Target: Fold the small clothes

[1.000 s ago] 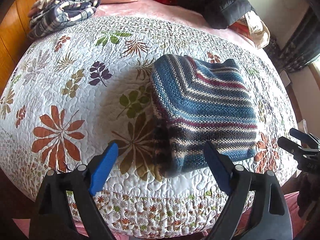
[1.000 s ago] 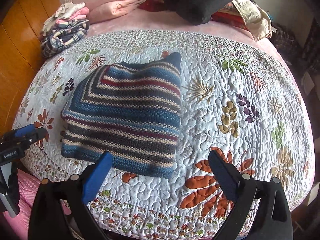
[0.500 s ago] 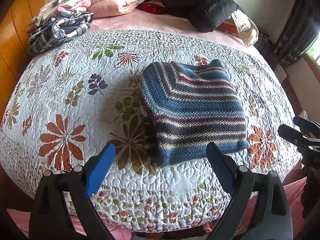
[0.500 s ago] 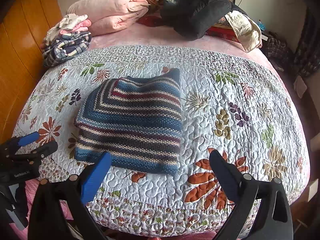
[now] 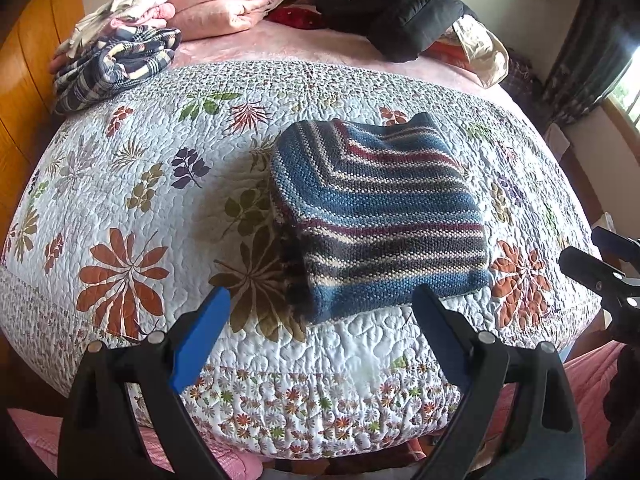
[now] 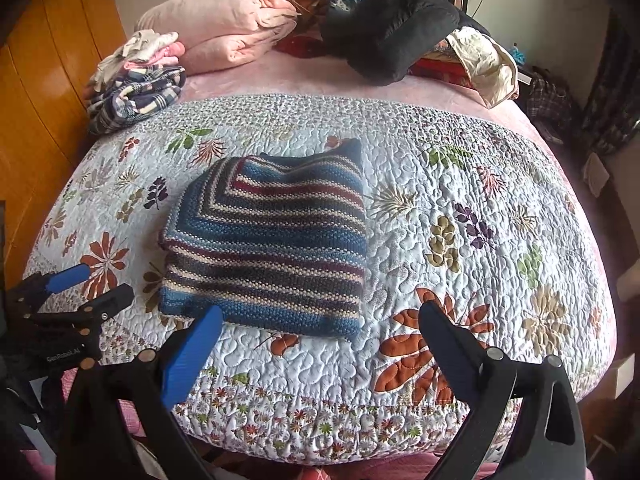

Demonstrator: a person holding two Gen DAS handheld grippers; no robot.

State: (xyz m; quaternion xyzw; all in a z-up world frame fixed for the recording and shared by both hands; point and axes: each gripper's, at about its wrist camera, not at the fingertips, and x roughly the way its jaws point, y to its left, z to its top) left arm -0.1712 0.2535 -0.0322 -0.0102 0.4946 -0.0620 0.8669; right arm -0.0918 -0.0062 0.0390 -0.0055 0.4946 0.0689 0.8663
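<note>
Knitwear first: the striped sweater (image 5: 380, 216) sits folded into a neat block on the floral quilt (image 5: 132, 184), toward the quilt's near edge and roughly midway between its left and right edges. Left gripper (image 5: 322, 320) hangs just off that near edge, blue pads spread wide, nothing between them; right gripper (image 6: 320, 334) is the same, jaws wide and empty, lined up with the sweater's near right corner. Neither touches the wool. By the look of it, this garment is finished and the step in hand is to leave it alone and go for another piece, perhaps from the plaid and pink pile (image 6: 136, 80) at the quilt's far left corner. To do that well, I'd say lift clear before swinging across, so no finger snags the loose knit and drags a layer open. One corner of the sweater pokes up at its far edge, so it may want a light press flat. Keep the jaws wide until they're over the next garment.
</note>
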